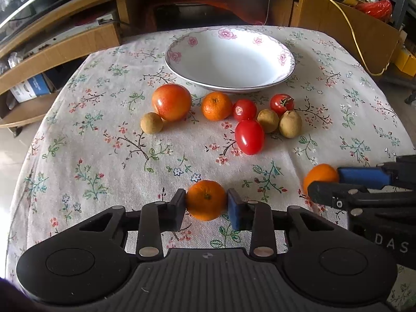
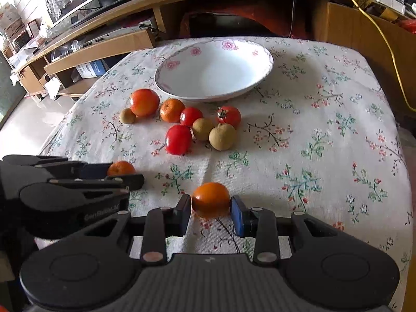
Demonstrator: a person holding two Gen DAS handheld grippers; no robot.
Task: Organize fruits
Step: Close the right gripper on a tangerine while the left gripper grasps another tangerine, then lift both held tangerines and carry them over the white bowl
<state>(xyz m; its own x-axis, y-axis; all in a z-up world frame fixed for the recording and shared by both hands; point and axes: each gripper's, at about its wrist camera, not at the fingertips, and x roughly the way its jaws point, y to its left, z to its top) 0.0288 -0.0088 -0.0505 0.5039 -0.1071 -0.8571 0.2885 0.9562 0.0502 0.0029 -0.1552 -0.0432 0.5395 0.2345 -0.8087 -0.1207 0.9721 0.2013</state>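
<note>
Mandarin [image 1: 206, 200] between left claw [image 1: 206, 204] pads

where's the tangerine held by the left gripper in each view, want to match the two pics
Left wrist view: the tangerine sits bottom centre, between the left gripper pads.
Right wrist view: the same tangerine is at the left edge, half hidden behind the left gripper's fingers.
Shared landmark: the white floral bowl at the far end of the tablecloth, beyond the fruit cluster.
</note>
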